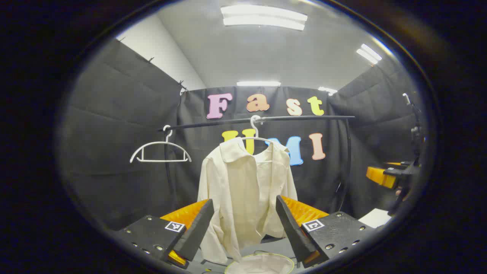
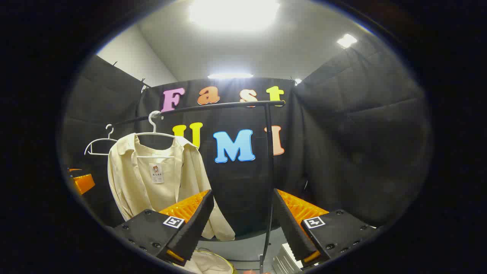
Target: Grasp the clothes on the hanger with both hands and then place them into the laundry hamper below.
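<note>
On the rail: a cream shirt [image 1: 243, 190] hangs on a white hanger [image 1: 255, 134], a bare hanger [image 1: 159, 150] to its left.
Hidden: the hamper [image 1: 260, 263] is cut off at the bottom edge, below the shirt.
Left gripper [image 1: 243, 228]: fingers spread wide, empty, short of the shirt.
Right gripper [image 2: 241, 224]: spread wide, empty, shirt off to its left.

Black cloth walls [image 1: 114, 114], white ceiling [image 1: 266, 53], bright strip lights [image 1: 263, 17].
</note>
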`<state>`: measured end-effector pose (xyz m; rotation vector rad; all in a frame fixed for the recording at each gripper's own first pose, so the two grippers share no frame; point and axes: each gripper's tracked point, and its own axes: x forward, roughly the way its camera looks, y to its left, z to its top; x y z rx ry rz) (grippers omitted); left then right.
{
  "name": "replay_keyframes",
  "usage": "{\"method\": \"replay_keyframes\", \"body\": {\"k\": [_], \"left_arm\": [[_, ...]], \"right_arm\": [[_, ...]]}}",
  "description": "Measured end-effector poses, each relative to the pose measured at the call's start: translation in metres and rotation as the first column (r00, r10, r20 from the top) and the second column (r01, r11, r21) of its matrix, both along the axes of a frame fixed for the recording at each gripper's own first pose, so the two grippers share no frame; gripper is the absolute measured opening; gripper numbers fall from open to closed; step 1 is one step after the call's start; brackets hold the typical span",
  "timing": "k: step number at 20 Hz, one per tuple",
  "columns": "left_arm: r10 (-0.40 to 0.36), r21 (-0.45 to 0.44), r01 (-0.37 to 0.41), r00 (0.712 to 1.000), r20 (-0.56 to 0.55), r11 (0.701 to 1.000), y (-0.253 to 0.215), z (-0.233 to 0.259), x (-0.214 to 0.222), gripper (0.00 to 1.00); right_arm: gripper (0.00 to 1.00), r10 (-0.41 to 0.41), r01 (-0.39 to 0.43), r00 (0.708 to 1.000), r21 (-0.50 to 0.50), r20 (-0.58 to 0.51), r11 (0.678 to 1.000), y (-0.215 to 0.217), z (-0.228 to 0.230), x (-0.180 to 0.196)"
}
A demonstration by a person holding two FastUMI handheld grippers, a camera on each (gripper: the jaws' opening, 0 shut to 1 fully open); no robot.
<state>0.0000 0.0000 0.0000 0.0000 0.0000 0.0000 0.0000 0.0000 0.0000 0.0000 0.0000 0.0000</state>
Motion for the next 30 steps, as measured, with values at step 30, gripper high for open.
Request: {"method": "replay_keyframes", "body": {"k": [30], "left_arm": [[-0.006, -0.015, 0.006, 1.000, -0.011, 1.000, -0.031, -0.043, 0.012, 0.96]], "right_arm": [[0.95, -0.017, 0.018, 0.997, 0.014, -0.077, 1.000, -0.011, -0.011, -0.005]]}}
